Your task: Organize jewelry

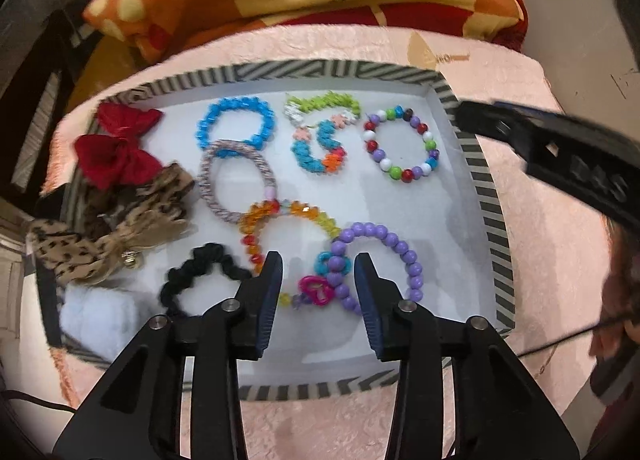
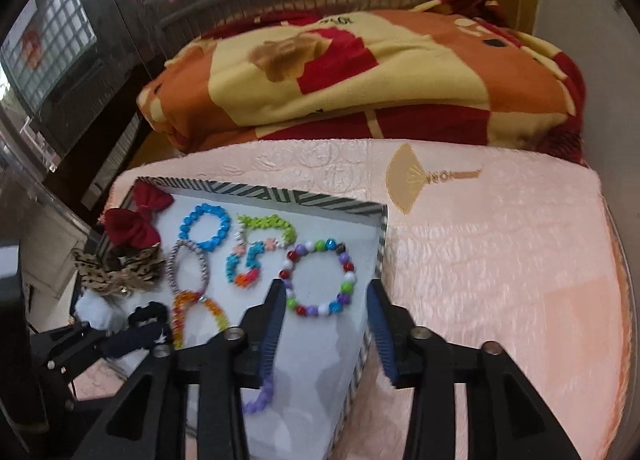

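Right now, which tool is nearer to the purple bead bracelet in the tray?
Left. The left tool hovers open directly over the purple bead bracelet, fingers on either side of its near end. The right tool is open farther along, above the multicolor bead bracelet by the tray edge.

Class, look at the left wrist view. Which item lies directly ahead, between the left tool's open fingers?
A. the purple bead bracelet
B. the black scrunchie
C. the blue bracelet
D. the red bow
A: the purple bead bracelet, with its pink heart charm, lies in the tray straight ahead of the open left tool; the other three items lie to the left or farther off.
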`<action>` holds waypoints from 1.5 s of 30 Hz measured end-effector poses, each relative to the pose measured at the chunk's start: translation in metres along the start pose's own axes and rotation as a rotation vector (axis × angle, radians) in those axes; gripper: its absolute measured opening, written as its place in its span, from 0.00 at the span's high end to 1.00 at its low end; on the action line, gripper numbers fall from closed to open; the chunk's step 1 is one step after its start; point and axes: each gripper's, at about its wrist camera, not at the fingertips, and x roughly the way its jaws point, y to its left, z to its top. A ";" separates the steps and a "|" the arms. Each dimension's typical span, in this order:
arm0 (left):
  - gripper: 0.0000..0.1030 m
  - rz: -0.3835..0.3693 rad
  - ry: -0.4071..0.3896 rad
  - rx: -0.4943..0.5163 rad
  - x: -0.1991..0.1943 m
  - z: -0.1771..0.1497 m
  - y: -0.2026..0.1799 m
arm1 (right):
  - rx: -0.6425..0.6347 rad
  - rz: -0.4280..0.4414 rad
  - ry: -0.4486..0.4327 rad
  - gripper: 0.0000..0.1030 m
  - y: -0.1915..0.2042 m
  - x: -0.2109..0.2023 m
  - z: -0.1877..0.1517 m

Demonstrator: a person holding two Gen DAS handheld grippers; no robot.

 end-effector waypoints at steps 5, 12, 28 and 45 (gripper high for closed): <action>0.62 0.052 -0.036 -0.033 -0.021 -0.014 0.015 | 0.025 -0.009 -0.016 0.59 0.016 -0.016 -0.016; 0.61 0.102 -0.079 -0.064 -0.041 -0.030 0.031 | 0.049 -0.030 -0.015 0.57 0.035 -0.030 -0.045; 0.55 0.137 -0.124 -0.153 -0.073 -0.071 0.057 | 0.047 -0.050 -0.027 0.45 0.077 -0.054 -0.093; 0.55 0.156 -0.231 -0.214 -0.125 -0.089 0.076 | 0.019 -0.072 -0.115 0.31 0.106 -0.097 -0.088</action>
